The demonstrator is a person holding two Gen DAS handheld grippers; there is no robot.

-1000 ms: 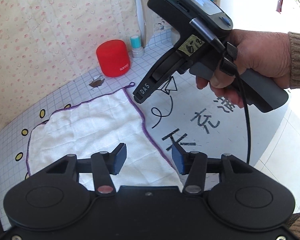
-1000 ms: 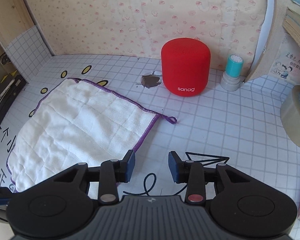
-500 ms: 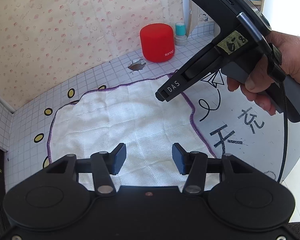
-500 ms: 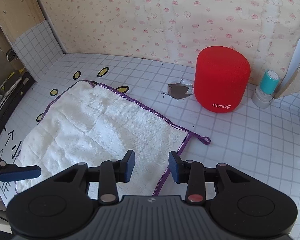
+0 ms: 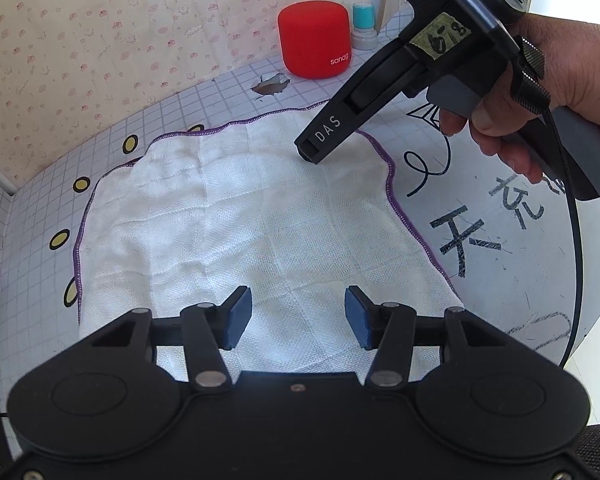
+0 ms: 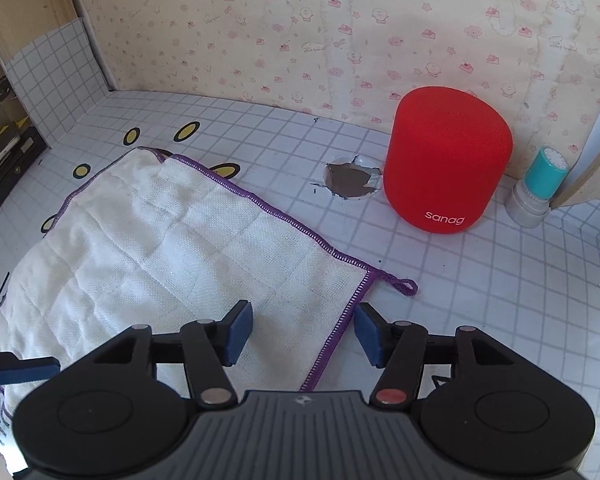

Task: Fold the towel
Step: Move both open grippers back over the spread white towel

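Nearest, the left hand-held gripper (image 5: 298, 312) hangs with its jaws wide and empty over the near part of the white muslin towel (image 5: 236, 224), which lies spread flat on the desk (image 6: 480, 280). The right hand-held gripper (image 6: 303, 332), equally wide and empty, straddles the purple-stitched edge near the hanging loop (image 6: 406, 286). Thin cloth could slip or bunch if pinched shallowly. Farther back, a careless lift might sweep the red sanag speaker (image 6: 446, 160) or the teal-capped stamp (image 6: 540, 190).
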